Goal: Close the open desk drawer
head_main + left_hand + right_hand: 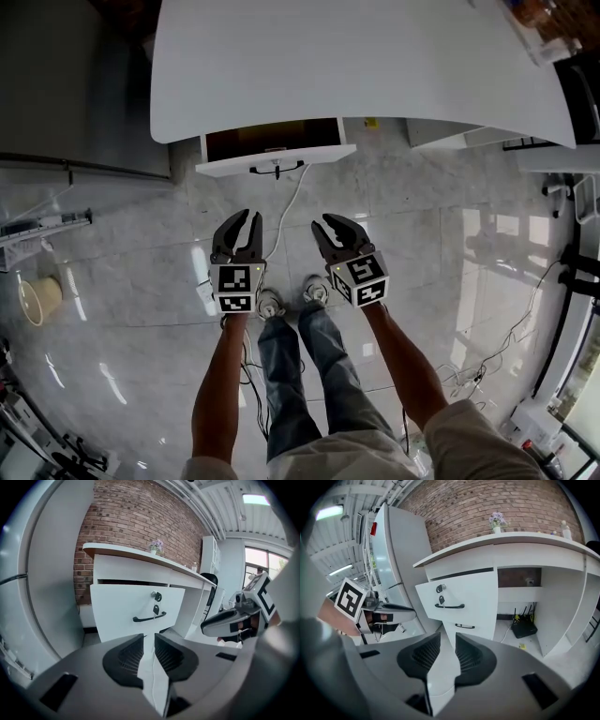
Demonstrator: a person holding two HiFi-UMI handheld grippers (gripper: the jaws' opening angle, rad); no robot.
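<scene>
The approach is judged to be the step in hand, with no contact made yet. The drawer [275,155] is seen pulled out from under the left end of the desk [356,56], its white front standing clear of the desk's edge and its dark inside exposed from above. A black handle [149,618] is fixed across the front, and a key [156,609] is hung from the lock just above it. The left gripper [249,221] and the right gripper [326,225] are held side by side over the floor, well apart from the drawer and pointed toward it and somewhat downward. In each gripper view the jaws are seen spread by a modest gap, and nothing is caught between them; only the floor is seen through the gap. A lower drawer front [468,632] is seen flush beneath the open one. For the next move, the grippers would need to be carried forward and raised to the level of the front panel. The panel should then be met squarely, beside the handle and away from the key. A straight, even push is called for until the front sits flush with the desk. An off-centre push could skew the drawer on its runners.
</scene>
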